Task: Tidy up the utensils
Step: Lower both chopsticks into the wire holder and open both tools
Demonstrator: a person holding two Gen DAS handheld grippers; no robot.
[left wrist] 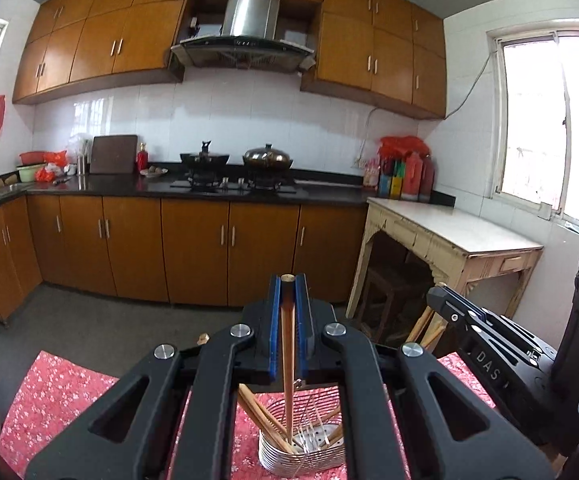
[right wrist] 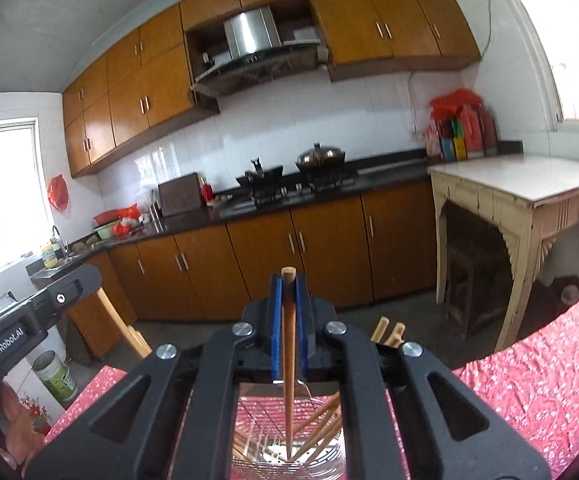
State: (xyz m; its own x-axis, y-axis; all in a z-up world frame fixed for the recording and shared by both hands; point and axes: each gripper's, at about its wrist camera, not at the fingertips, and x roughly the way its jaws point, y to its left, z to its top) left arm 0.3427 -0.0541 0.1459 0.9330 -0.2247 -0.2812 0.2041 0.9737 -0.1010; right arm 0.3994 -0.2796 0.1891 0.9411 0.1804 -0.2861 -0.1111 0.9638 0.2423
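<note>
red cloth [left wrist: 57,392] partly hidden; wire holder [left wrist: 321,460] base seems cut off.

Table under red floral cloth [left wrist: 61,392], wire chopstick basket [left wrist: 301,456] standing on the cloth

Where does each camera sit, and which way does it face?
Left wrist: on the left gripper, facing the stove counter; shut on a chopstick above the wire holder; right gripper alongside.
Right wrist: on the right gripper, same direction, tilted; shut on its chopstick.
Shared: holder, red tablecloth, side table.
</note>
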